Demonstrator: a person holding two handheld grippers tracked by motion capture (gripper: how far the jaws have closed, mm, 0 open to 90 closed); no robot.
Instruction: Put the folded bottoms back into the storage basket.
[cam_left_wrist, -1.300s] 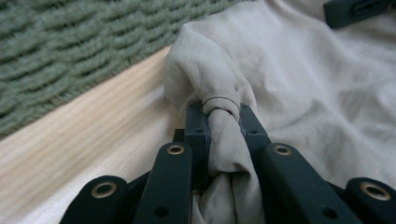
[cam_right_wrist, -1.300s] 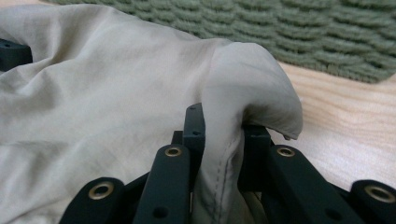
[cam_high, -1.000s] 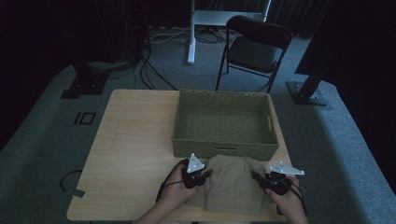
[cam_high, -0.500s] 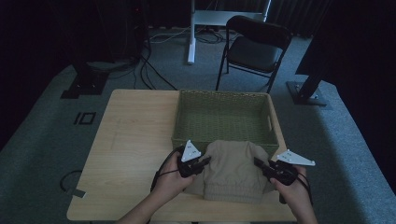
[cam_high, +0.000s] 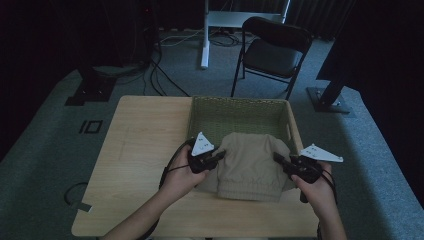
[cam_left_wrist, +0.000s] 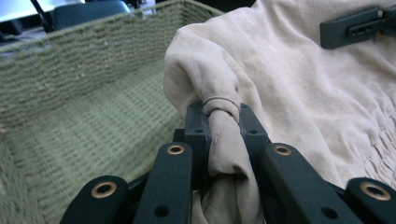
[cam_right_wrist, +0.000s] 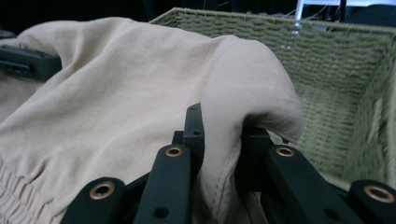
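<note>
The bench (cam_high: 135, 150) fills the lower middle of the high view. On its upper right part sits the wicker basket (cam_high: 240, 107). The folded garment (cam_high: 250, 160) lies across the basket's near rim, its far part over the basket, its near part above the bench. The left gripper (cam_high: 220, 154) is at the garment's left edge, the right gripper (cam_high: 276, 158) at its right. A chair (cam_high: 272, 47) stands beyond the bench, upper centre.

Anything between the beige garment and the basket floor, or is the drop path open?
Nothing visible blocks it. The beige garment, pinched by the left gripper and right gripper, drapes over the green basket's near rim; the basket floor seen beyond looks bare.
</note>
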